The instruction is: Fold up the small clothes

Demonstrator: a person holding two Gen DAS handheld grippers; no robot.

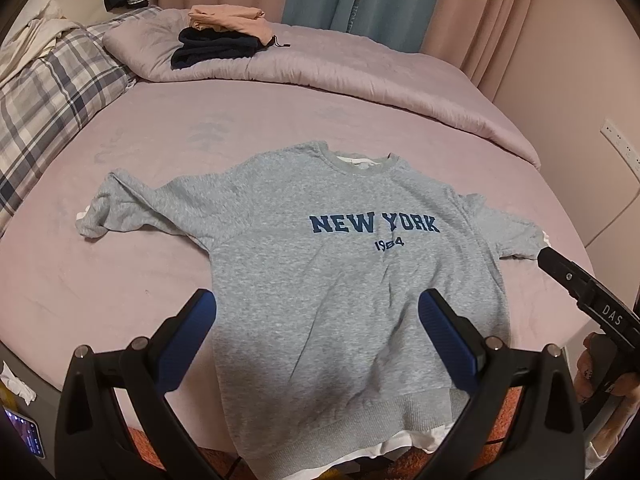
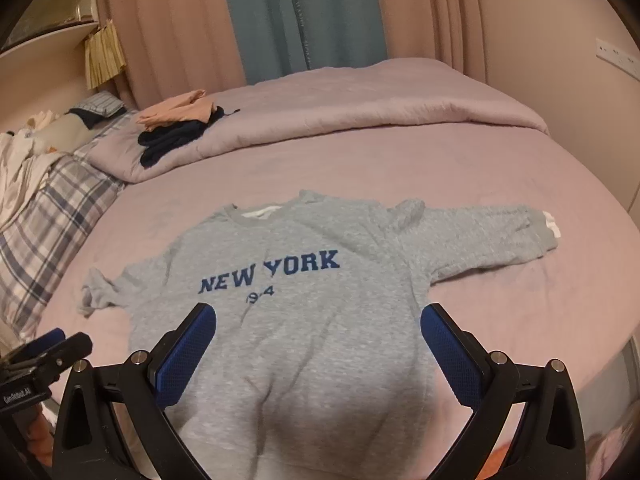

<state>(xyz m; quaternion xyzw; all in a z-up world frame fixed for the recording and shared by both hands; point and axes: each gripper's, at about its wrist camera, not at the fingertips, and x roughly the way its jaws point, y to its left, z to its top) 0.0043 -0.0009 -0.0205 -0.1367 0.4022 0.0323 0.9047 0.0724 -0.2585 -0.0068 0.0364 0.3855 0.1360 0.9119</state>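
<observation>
Now the grey sweatshirt lies flat, face up, on the bed. Both the left hand-held gripper and the right hand-held gripper hover wide and empty; I would pinch each sleeve at its cuff and fold inward.

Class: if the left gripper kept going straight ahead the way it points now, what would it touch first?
Most likely the grey sweatshirt: the open left gripper points at its lower front, though depth is hard to judge.

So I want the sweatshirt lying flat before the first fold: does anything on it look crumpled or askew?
Mostly flat, front up, on the bed. The grey sweatshirt has one sleeve bunched and doubled over near the cuff, at the left of the left wrist view. The other sleeve lies straighter. Its hem hangs over the bed edge.
</observation>
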